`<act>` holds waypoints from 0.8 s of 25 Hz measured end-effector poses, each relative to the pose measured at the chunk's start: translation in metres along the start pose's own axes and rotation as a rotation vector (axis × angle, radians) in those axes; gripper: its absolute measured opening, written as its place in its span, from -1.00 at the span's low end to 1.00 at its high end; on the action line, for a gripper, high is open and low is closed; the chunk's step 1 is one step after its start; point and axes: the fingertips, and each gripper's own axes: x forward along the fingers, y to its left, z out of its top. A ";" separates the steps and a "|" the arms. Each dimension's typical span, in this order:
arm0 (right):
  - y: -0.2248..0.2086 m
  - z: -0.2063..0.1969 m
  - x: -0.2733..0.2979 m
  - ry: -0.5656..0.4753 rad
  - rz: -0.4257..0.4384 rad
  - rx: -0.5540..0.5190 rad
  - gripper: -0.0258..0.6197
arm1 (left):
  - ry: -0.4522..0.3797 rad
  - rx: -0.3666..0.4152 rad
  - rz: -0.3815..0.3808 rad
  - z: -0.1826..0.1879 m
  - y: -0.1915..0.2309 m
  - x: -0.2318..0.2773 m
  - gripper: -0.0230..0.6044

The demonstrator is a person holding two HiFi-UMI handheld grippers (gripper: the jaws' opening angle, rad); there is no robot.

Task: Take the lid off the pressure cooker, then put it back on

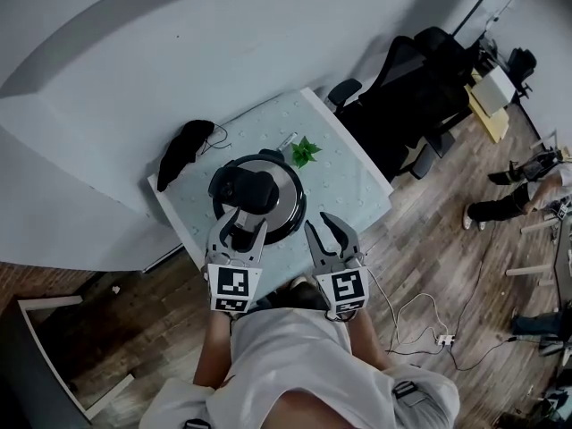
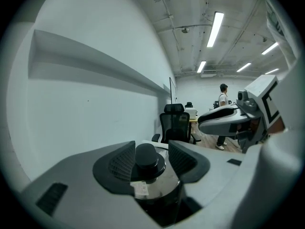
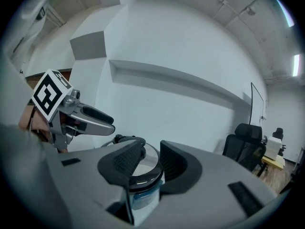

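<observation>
The pressure cooker (image 1: 273, 206) stands in the middle of the small white table (image 1: 357, 186), its steel lid on and a black handle (image 1: 241, 187) across the top. My left gripper (image 1: 241, 225) hovers at the cooker's near rim with its jaws a little apart and nothing between them. In the left gripper view the lid's black knob (image 2: 147, 157) shows beyond the gap of the left gripper (image 2: 152, 159). My right gripper (image 1: 322, 229) hangs just right of the cooker over the table's near edge, open and empty. Through the right gripper (image 3: 151, 163), the lid's edge (image 3: 142, 168) shows ahead.
A green plant sprig (image 1: 305, 153) and a small white object (image 1: 288, 139) lie behind the cooker. A black cloth-like item (image 1: 183, 150) lies at the table's far left corner. Office chairs (image 1: 402, 88) stand right of the table, and cables (image 1: 429, 329) run on the floor. A person (image 2: 222, 99) stands far off.
</observation>
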 end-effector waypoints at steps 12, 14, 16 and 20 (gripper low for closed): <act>-0.007 -0.011 0.042 0.028 0.080 0.002 -0.53 | 0.106 -0.042 0.003 -0.015 0.014 0.039 -0.17; -0.009 -0.012 0.050 0.031 0.102 0.001 -0.53 | 0.125 -0.053 0.004 -0.016 0.014 0.046 -0.13; -0.012 -0.014 0.059 0.034 0.124 0.000 -0.53 | 0.145 -0.062 0.004 -0.019 0.015 0.054 -0.11; -0.013 -0.021 0.073 0.051 0.179 -0.001 -0.53 | 0.204 -0.086 0.009 -0.030 0.015 0.068 -0.08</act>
